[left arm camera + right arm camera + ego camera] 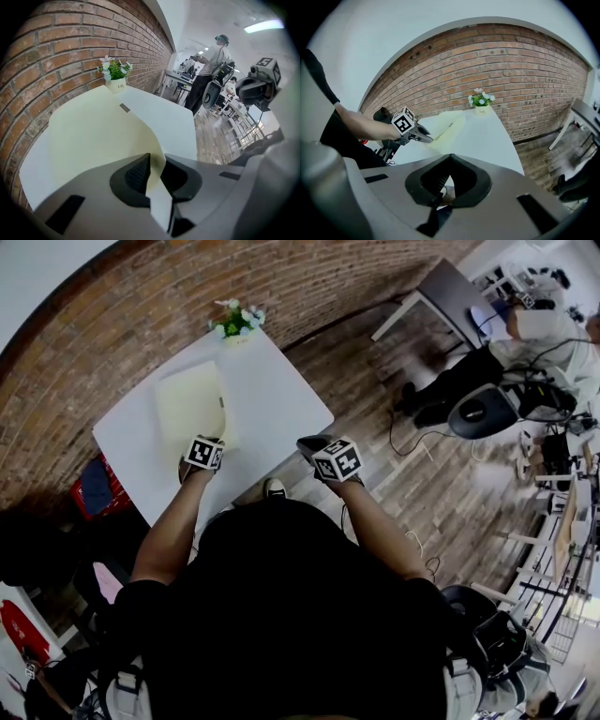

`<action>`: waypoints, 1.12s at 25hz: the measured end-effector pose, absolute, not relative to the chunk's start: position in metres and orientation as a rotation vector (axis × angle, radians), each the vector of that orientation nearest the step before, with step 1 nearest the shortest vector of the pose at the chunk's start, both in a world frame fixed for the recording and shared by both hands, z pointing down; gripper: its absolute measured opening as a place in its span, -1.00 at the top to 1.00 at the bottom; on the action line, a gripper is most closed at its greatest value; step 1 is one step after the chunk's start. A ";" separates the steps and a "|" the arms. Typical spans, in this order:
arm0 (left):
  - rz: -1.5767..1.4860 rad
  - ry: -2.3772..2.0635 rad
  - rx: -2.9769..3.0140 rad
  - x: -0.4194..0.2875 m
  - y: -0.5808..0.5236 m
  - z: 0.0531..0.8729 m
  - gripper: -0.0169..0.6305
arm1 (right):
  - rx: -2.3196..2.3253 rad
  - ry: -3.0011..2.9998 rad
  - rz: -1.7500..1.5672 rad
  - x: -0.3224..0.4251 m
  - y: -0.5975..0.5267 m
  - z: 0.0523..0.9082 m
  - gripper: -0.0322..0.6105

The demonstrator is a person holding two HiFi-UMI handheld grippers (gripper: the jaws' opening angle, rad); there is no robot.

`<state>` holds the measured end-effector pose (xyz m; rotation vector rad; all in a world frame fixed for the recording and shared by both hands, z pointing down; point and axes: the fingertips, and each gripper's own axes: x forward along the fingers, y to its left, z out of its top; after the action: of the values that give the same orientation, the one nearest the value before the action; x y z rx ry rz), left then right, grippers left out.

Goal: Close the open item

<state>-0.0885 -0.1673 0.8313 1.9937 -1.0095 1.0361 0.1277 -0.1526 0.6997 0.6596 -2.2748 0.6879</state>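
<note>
Against the brick wall (141,306), a white table (272,399) carries the pale yellow folder (93,131). Our left gripper (157,171) has its jaws clamped on the folder's cover edge. Our right gripper (449,161) hangs just off the table, jaws together, empty.

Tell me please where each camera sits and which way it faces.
Head view: on the head, steeply down at the white table; both forearms, torso show.
Left gripper view: on left gripper, along jaws pinching yellow folder; own jaws show.
Right gripper view: on right gripper, toward brick wall; left forearm shows.
Shared: yellow folder, flower pot.
</note>
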 end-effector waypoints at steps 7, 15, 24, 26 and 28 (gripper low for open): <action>1.104 -0.965 1.963 -0.085 -0.169 0.844 0.78 | 0.659 -2.270 0.703 0.128 -0.151 0.705 0.84; 1.142 -0.897 1.931 -0.080 -0.173 0.853 0.76 | 0.669 -2.266 0.718 0.129 -0.152 0.709 0.84; 1.192 -0.791 1.889 -0.075 -0.175 0.864 0.73 | 0.668 -2.262 0.731 0.128 -0.158 0.714 0.84; 1.201 -0.763 1.876 -0.074 -0.175 0.866 0.73 | 0.663 -2.260 0.731 0.127 -0.160 0.716 0.84; 1.208 -0.734 1.864 -0.073 -0.176 0.869 0.72 | 0.659 -2.258 0.732 0.126 -0.161 0.717 0.84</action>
<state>-0.0735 -0.1758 0.8689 1.8644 -0.7338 1.2083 0.1264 -0.1611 0.7172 0.6591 -2.2583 0.7318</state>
